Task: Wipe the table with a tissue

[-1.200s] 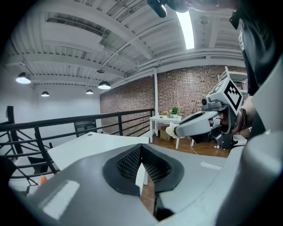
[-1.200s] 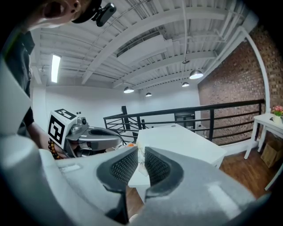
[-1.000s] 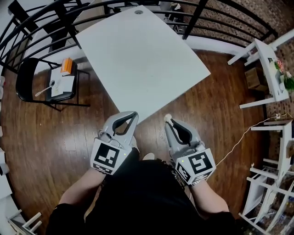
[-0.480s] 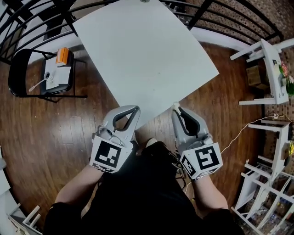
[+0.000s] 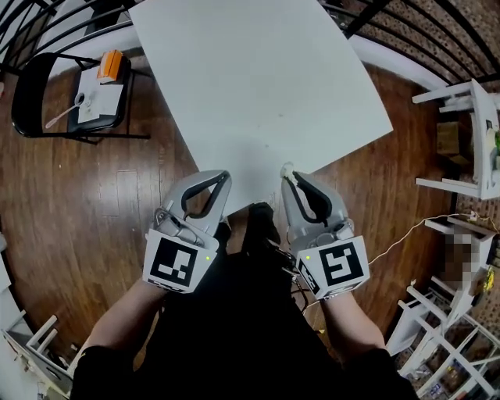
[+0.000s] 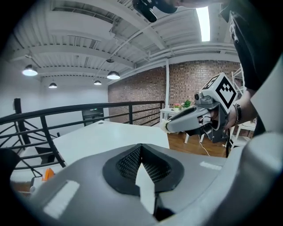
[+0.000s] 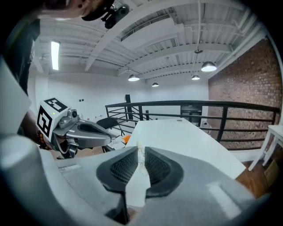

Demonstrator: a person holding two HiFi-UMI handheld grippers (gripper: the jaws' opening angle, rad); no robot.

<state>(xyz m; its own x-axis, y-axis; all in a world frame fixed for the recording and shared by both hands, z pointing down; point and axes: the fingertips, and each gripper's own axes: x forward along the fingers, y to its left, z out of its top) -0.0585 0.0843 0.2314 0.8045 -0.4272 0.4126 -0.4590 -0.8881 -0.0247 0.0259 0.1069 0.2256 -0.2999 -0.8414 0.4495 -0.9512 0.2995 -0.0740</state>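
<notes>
The white table (image 5: 258,78) fills the upper middle of the head view, its near corner pointing at me. My right gripper (image 5: 287,172) reaches just over that corner, shut on a small white wad of tissue (image 5: 287,166). The tissue shows between the pads in the right gripper view (image 7: 140,162) and at the tip in the left gripper view (image 6: 167,126). My left gripper (image 5: 219,176) is beside it at the table's near left edge, jaws shut with nothing between them. Both are held above the tabletop (image 7: 185,137), tips raised.
A black folding chair (image 5: 31,86) at the upper left holds an orange object (image 5: 112,64), a paper and a spoon. A black railing (image 5: 406,23) runs behind the table. White furniture (image 5: 469,133) stands at the right, and a cable (image 5: 406,238) lies on the wooden floor.
I have come closer to the table. Both grippers, which were over the floor short of the near corner, now reach its edge; the right one still holds the tissue.
</notes>
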